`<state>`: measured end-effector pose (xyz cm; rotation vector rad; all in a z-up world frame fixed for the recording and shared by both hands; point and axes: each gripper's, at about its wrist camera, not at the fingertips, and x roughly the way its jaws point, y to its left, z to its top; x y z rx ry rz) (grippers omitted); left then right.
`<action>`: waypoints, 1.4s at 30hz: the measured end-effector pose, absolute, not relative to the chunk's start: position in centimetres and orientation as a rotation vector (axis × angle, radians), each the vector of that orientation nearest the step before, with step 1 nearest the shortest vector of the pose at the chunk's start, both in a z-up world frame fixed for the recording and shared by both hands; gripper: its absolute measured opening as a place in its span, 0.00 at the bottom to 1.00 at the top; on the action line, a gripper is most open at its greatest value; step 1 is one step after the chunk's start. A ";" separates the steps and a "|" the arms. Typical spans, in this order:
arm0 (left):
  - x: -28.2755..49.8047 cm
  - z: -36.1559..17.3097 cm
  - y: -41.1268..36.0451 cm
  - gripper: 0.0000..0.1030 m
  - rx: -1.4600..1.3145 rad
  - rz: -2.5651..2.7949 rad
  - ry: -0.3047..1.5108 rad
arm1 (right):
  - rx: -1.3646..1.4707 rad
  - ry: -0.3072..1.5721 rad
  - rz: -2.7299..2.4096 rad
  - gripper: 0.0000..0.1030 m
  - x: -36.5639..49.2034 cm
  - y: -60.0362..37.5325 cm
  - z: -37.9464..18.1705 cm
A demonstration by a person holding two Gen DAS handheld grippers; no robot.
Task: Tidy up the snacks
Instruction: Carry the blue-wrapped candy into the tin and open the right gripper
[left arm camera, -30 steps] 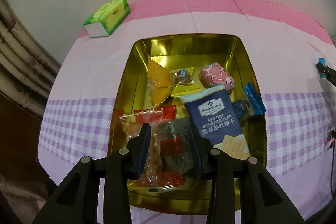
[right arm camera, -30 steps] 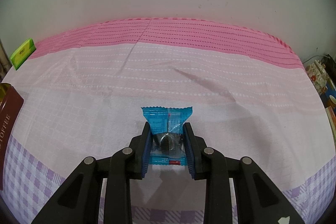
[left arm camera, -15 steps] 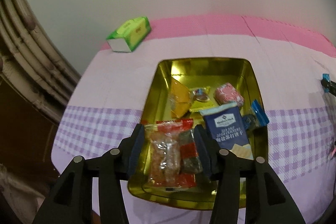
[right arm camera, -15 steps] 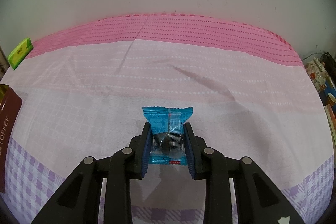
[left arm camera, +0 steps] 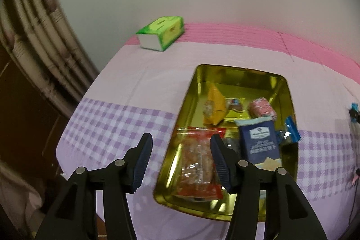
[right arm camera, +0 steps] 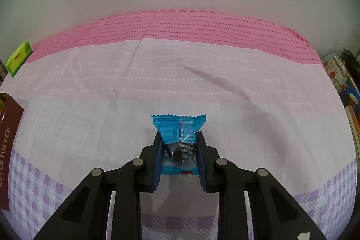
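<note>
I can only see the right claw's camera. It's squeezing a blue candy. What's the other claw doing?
Observer: The left claw is open and holds nothing. Its jaws have just been opening.
Child: What's under it?
Observer: A gold tin on the checked cloth, with snacks inside.
Child: Which snack is closest to that claw?
Observer: A clear bag with red ends, lying in the tin's near left corner.
</note>
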<state>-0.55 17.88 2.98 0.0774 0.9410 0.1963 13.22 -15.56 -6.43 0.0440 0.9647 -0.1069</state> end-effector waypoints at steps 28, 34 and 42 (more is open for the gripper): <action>-1.8 2.0 21.8 0.53 0.004 0.292 0.953 | 0.029 0.899 0.316 0.23 10.4 4.8 2.0; -2.4 2.2 22.8 0.53 -0.006 0.319 0.948 | -0.007 0.907 0.404 0.23 9.6 9.7 2.2; -3.2 2.3 24.7 0.53 -0.049 0.353 0.958 | -0.040 0.927 0.489 0.23 9.0 14.3 1.8</action>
